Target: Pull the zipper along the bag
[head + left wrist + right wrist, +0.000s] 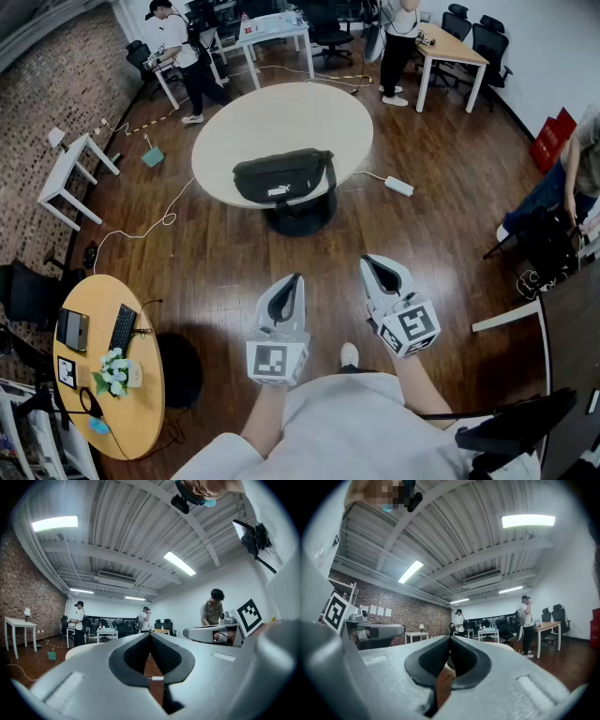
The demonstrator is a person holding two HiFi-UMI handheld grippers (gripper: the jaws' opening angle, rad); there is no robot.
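Observation:
A black waist bag [283, 176] with a white logo lies on the near edge of a round cream table [281, 122]. Its zipper is too small to make out. My left gripper [296, 278] and right gripper [367, 262] hang side by side over the wooden floor, well short of the table and apart from the bag. Both are shut with nothing between their pads. In the left gripper view the tips [150, 635] meet, and in the right gripper view the tips [450, 639] meet too. The bag is not visible in either gripper view.
A white power strip [398, 186] and cables lie on the floor by the table. A small round wooden table [131, 412] with a keyboard and flowers stands at lower left. A white side table [70, 178] is at left. People stand at desks in the back and at the right edge.

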